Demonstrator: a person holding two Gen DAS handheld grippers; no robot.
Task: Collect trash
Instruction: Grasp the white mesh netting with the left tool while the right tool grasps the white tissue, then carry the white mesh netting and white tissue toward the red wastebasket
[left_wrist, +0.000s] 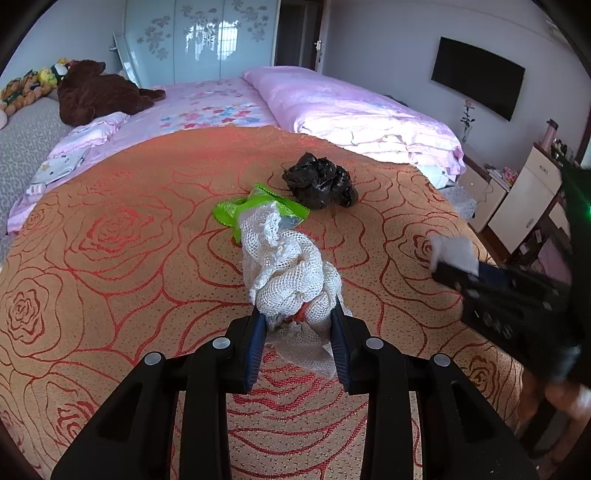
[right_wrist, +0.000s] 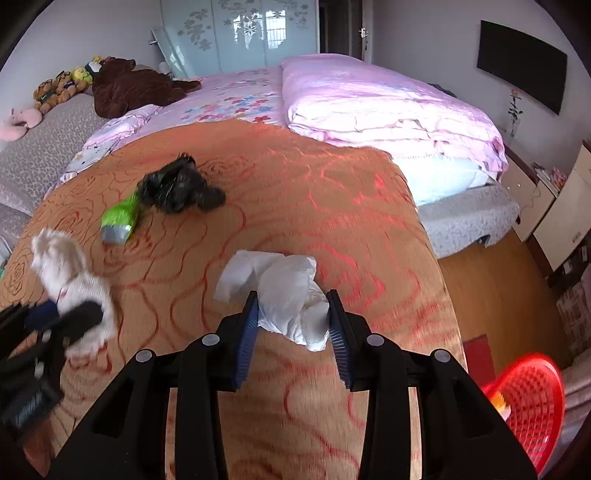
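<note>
My left gripper (left_wrist: 298, 314) is shut on a white mesh net (left_wrist: 284, 266) and holds it above the orange rose-patterned bedspread (left_wrist: 110, 258); it also shows in the right wrist view (right_wrist: 70, 280). My right gripper (right_wrist: 291, 314) is shut on a crumpled white tissue (right_wrist: 284, 291), which also shows in the left wrist view (left_wrist: 452, 251). A green wrapper (left_wrist: 236, 210) (right_wrist: 120, 218) and a crumpled black plastic bag (left_wrist: 319, 181) (right_wrist: 177, 186) lie on the bedspread beyond the net.
A red plastic basket (right_wrist: 532, 402) stands on the floor at the lower right, beside the bed. A folded pink quilt (left_wrist: 351, 110) and a brown plush bear (left_wrist: 92, 92) lie farther back. White cabinets (left_wrist: 524, 195) stand at the right.
</note>
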